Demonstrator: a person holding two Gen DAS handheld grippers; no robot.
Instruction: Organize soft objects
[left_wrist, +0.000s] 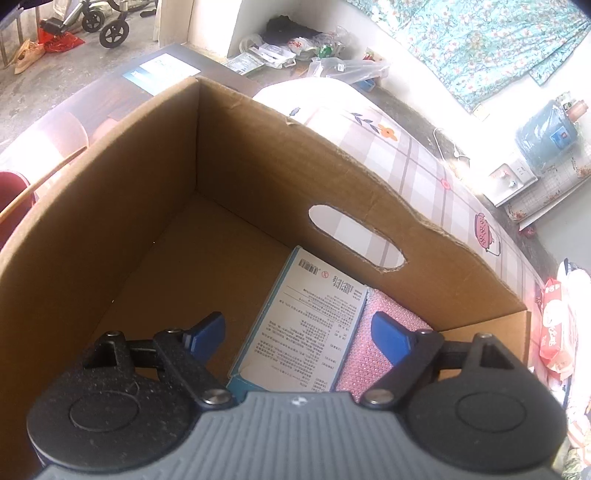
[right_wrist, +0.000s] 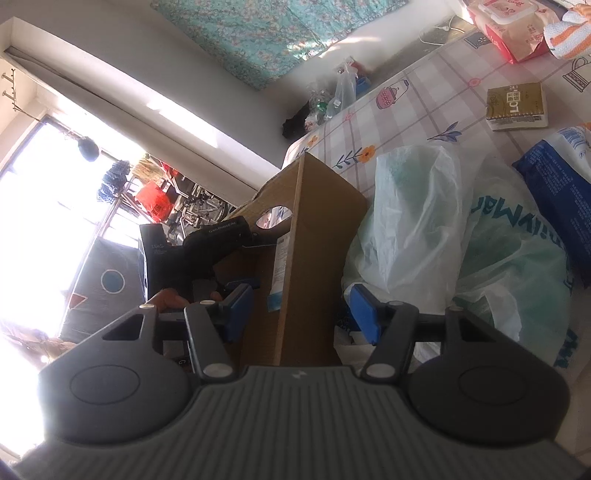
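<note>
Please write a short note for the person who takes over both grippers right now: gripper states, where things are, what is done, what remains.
Left gripper: open, empty, inside the cardboard box.
Right gripper: open, straddling the box wall, not gripping it.
In the box: a printed carton and a pink sponge cloth beside it.
On the table: plastic bags, blue pack, wipes pack, striped cloth, yellow booklet.
Left: probably box the remaining soft items.
</note>
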